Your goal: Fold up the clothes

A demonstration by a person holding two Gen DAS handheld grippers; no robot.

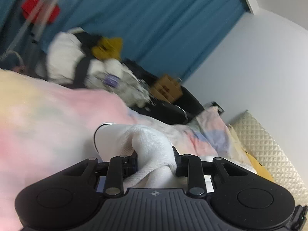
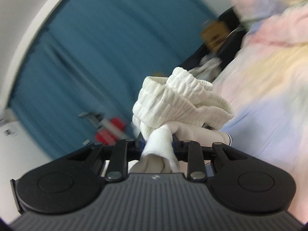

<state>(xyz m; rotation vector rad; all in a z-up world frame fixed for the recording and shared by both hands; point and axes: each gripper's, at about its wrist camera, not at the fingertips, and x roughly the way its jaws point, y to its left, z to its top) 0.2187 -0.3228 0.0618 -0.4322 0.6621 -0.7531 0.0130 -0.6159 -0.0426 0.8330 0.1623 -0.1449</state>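
A: Start with the left wrist view. What is the cloth like?

B: The white garment [image 1: 152,150] is a soft knit with a fine weave, bunched into a thick twisted roll. The left gripper [image 1: 154,160] is clenched on it: both black fingers press into the roll from either side, and the cloth spills back over the ribbed grey housing.

A: And underneath?

B: A pastel bedspread [image 1: 48,119] in pink, yellow and pale blue patches, smooth and blurred. At the right edge lies a cream quilted pillow [image 1: 269,154] with a diamond pattern. Further back there is a heap of white and black items [image 1: 80,65], a brown cardboard box [image 1: 166,88], a blue curtain [image 1: 163,19] in long vertical pleats, and a pale wall [image 1: 259,67].

A: How does the gripper sit?

B: Tilted, so the bed slopes across the view, and it points a little downward over the bedspread.

A: Now the right wrist view.

B: Here the white garment [image 2: 181,100] shows its gathered elastic waistband, ribbed and puckered, looped above the fingers. The right gripper [image 2: 157,144] is clamped on a smoother fold of the same cloth, held up in front of the blue curtain [image 2: 96,48].

A: Anything else?

B: The bedspread [image 2: 269,77] fills the right side, and a red object [image 2: 109,132] is blurred at the left. The view is strongly rolled.
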